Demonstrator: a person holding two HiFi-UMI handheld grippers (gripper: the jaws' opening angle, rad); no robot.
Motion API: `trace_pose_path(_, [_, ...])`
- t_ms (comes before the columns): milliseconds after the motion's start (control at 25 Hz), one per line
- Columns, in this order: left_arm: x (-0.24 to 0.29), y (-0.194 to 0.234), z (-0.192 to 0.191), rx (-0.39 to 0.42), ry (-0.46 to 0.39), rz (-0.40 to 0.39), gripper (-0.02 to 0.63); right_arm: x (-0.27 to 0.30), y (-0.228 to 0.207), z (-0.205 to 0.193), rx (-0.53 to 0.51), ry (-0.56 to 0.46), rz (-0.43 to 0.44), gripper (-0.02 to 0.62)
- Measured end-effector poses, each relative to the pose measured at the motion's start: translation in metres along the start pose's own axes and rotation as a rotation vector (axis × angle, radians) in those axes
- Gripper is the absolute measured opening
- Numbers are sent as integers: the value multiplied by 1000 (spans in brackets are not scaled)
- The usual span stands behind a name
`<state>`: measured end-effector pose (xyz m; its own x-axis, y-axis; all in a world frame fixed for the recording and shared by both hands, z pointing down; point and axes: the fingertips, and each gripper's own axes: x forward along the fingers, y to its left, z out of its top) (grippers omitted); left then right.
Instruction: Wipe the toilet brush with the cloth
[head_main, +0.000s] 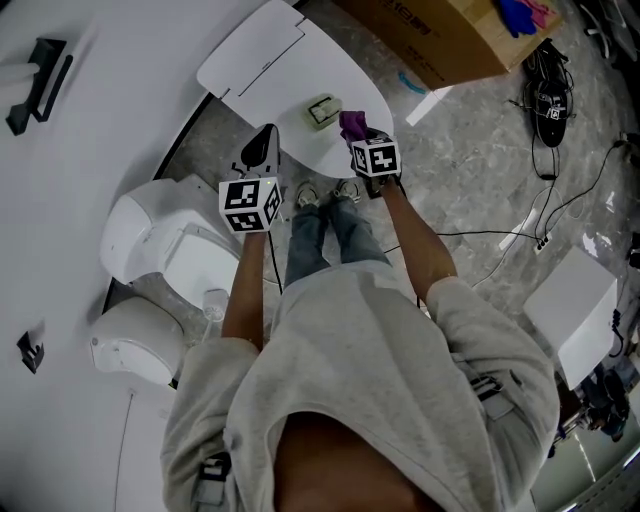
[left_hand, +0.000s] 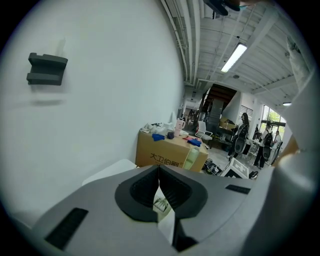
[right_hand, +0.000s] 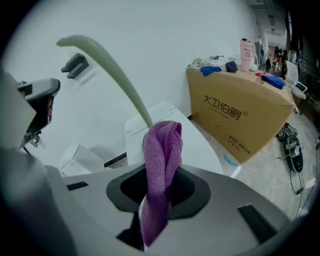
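Jaws of the right tongs (right_hand: 159, 197) are closed on the purple cloth (right_hand: 162, 160), which stands folded between them and hangs down below. Just behind the cloth, the pale green handle of the toilet brush (right_hand: 120, 75) rises in a curve up and to the left. What holds it, and whether it touches the cloth, I cannot tell. The left tongs (left_hand: 159, 185) have their jaws together at the tips, with nothing seen between them. Both tongs are at the near edge of the white bench (head_main: 300, 60), where a small box (head_main: 322, 110) lies. A white toilet (head_main: 150, 245) stands at the left, and a cardboard box (right_hand: 240, 115) stands beyond the bench.
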<state>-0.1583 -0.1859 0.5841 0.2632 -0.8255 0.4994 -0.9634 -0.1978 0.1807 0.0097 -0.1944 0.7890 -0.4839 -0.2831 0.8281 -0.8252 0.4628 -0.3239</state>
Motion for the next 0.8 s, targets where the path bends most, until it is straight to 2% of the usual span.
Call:
trace_pose_path(120, [0,-7,1,-1,-8,-12,20,-27,-13,25,2,-88,-38,101])
trace_pose_path(240, [0,-17,1,-3,-16,-25,20,-66,-12,65,-49,-219,-46,101])
trace_pose_path(400, [-1,-26,1,1,-25,-38,20,-126,21,120,-212,-379,-16,101])
trace_pose_path(520, [-2,-30,2,2,-30,-39,20,-161,53,147,-340,-458,10,101])
trace_pose_path(640, [-4,-32,3,2,-36,-36,20,-176,74,159,-441,-484,14,101])
trace_pose_path(800, [-8,-30,4,-4,-42,-27,20,-162,83,153,-503,-417,1,101])
